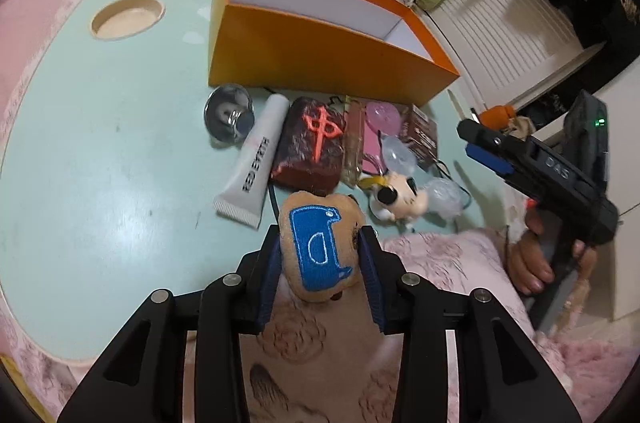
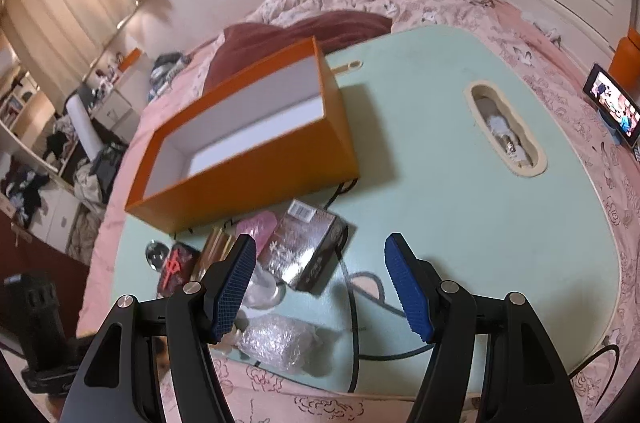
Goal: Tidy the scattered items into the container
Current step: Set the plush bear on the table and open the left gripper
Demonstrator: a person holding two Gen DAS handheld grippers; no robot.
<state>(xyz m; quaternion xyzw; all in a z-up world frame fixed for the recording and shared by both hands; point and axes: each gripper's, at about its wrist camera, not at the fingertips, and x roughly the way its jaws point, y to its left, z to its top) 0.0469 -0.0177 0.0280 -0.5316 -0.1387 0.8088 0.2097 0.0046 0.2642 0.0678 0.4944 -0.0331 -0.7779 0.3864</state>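
My left gripper point(image 1: 320, 239) is shut on a tan plush toy with a blue patch point(image 1: 318, 247), held over the near edge of the mint table point(image 1: 100, 163). The open orange box point(image 1: 320, 39) stands behind a row of items: a glass ball point(image 1: 229, 119), a white tube point(image 1: 256, 159), a dark red block with an orange character point(image 1: 312, 143), a pink item point(image 1: 380, 127), a brown packet point(image 1: 420, 135) and a small dog plush point(image 1: 400, 195). My right gripper point(image 2: 320, 283) is open and empty above the brown packet point(image 2: 308, 247) and a crumpled clear wrap point(image 2: 280, 343). The orange box point(image 2: 248, 151) lies beyond it.
The table sits on a bed with a pink floral blanket point(image 1: 440, 263). It has a round recess point(image 1: 128, 17) and an oval slot point(image 2: 504, 131). A black cable point(image 2: 356, 335) runs over the near edge. A lit phone point(image 2: 614, 103) stands on the bed at right.
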